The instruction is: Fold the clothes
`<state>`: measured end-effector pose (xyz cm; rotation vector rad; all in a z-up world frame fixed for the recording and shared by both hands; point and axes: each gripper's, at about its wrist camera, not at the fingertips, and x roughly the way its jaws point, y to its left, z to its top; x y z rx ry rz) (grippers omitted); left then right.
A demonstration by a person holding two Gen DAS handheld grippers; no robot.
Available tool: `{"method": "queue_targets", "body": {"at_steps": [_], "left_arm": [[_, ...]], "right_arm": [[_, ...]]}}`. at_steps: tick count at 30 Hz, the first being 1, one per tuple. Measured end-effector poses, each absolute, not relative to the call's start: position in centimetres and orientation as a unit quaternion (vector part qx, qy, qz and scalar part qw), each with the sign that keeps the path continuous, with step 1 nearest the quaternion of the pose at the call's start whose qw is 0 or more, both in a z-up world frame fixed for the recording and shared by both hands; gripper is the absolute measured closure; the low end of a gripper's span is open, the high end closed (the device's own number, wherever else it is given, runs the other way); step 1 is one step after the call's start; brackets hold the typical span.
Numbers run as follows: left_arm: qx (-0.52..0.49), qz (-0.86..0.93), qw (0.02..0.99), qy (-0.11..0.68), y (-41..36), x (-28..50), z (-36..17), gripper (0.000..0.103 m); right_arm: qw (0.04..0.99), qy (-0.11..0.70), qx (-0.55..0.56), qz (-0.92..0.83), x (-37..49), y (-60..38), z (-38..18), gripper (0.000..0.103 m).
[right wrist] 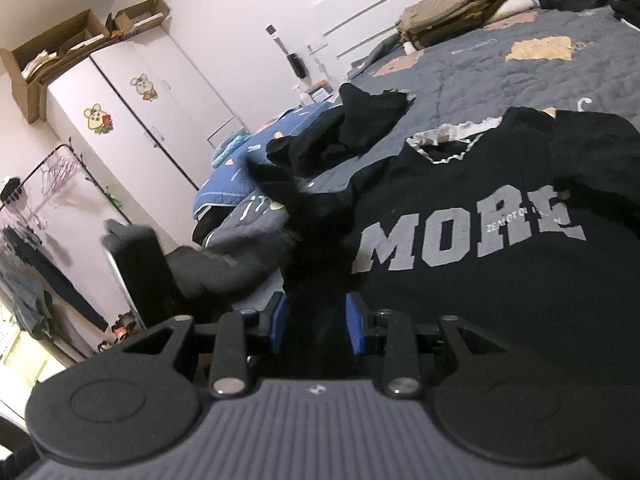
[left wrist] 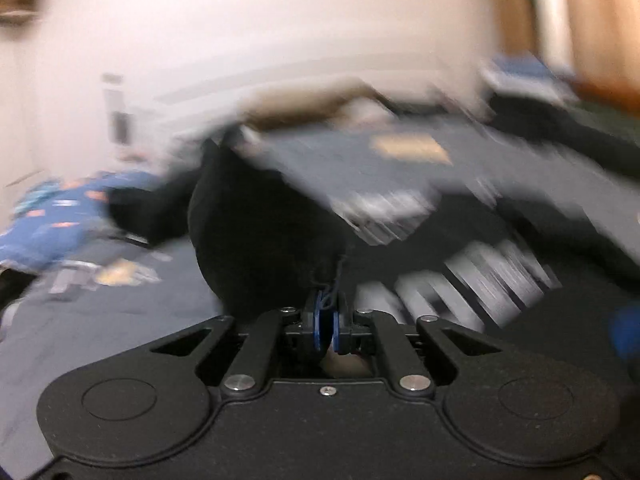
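One black sweatshirt (right wrist: 500,240) with grey lettering lies spread on the grey quilt (right wrist: 520,76). Left gripper (left wrist: 327,312): jaws together, pinching black fabric, apparently a sleeve (view heavily blurred). Right gripper (right wrist: 316,322): blue pads clamped on the sweatshirt's near edge. One more black garment (right wrist: 360,124) lies crumpled beyond. Two cardboard boxes (right wrist: 52,52) top the wardrobe.

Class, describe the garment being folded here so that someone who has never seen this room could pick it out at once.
Start at the bed covered by a grey quilted bedspread with tan patches. On its near end lies a black sweatshirt, bunched between the blue pads of the right gripper. Unlike the plain black clothes beyond it, it bears big grey letters reading MORE and a white frilled collar.
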<state>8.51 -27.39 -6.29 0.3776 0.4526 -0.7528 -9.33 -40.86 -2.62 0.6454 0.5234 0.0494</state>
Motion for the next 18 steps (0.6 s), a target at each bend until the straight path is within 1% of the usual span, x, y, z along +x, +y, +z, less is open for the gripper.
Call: {"method": "queue_targets", "body": {"at_steps": [2,3,4,6,7,8,9,13,14,17,18], "left_arm": [[0.22,-0.381,0.86,0.257,-28.8,7.7,-8.1,0.095],[0.237,-0.39,0.846,0.275,-29.4,7.4,-8.9,0.092],[0.233,-0.397,0.84,0.288,-29.3,7.5,-9.0,0.09],[0.221,-0.412,0.827,0.312,-29.0,7.8,-8.9,0.075],[0.196,-0.421,0.827,0.316,-28.6,8.2,-8.2,0.071],[0.169,-0.428,0.828,0.32,-28.1,8.7,-7.5,0.059],[0.138,-0.435,0.829,0.323,-27.3,9.1,-6.6,0.043],[0.02,-0.446,0.832,0.329,-23.7,10.6,-3.6,0.032],[-0.012,-0.436,0.835,0.336,-22.8,11.1,-3.1,0.028],[-0.135,-0.367,0.832,0.393,-19.1,12.9,-3.7,0.027],[-0.194,-0.339,0.821,0.417,-17.6,13.3,-4.7,0.029]], "right_arm": [[0.913,0.254,0.32,0.019,-9.5,-41.3,-2.7,0.071],[0.912,0.255,0.32,0.017,-9.5,-41.5,-2.8,0.071],[0.913,0.255,0.319,0.014,-9.6,-41.7,-2.8,0.071],[0.912,0.255,0.32,0.01,-9.7,-42.1,-2.8,0.071],[0.912,0.254,0.321,0.007,-9.7,-42.4,-2.9,0.071],[0.912,0.253,0.322,0.004,-9.7,-42.6,-2.9,0.071],[0.912,0.252,0.324,0.0,-9.7,-43.0,-3.0,0.071],[0.909,0.248,0.333,-0.017,-9.6,-44.3,-3.3,0.071],[0.909,0.248,0.335,-0.023,-9.6,-44.7,-3.4,0.071],[0.906,0.248,0.34,-0.04,-9.3,-45.6,-3.9,0.071],[0.905,0.249,0.343,-0.045,-9.0,-45.9,-4.0,0.071]]}}
